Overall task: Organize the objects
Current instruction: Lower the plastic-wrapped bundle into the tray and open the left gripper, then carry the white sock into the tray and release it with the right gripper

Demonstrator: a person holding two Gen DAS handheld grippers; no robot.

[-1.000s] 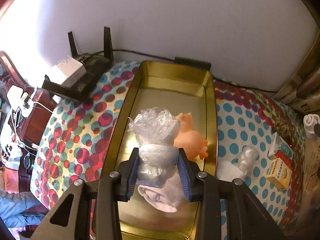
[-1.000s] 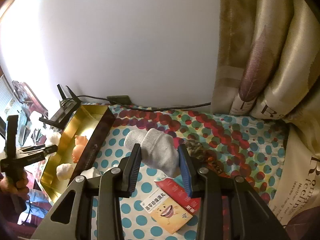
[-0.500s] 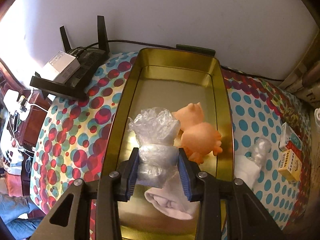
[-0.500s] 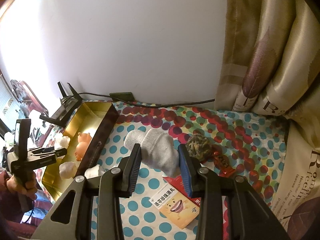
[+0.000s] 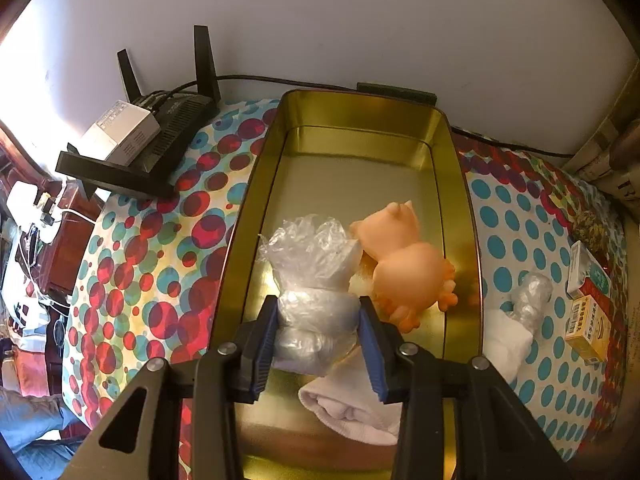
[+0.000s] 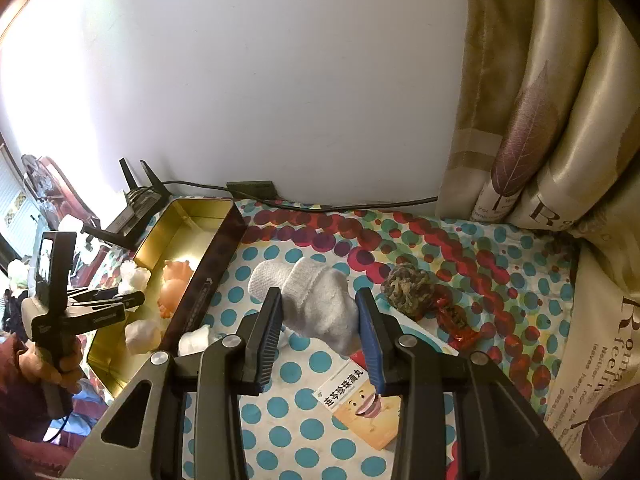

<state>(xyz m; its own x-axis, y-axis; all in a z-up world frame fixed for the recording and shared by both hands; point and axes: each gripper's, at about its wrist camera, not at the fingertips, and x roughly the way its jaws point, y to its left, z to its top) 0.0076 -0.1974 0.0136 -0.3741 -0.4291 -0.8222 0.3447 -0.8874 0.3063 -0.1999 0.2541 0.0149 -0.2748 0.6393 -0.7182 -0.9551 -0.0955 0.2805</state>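
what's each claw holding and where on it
Left claw pinches the plastic-wrapped bundle around its middle, over the tin. Right claw grips the white sock across its body.

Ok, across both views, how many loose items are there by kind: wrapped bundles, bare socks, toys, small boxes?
plastic-wrapped bundles: 2
bare white socks: 2
orange toy: 1
small boxes: 2
Total: 7
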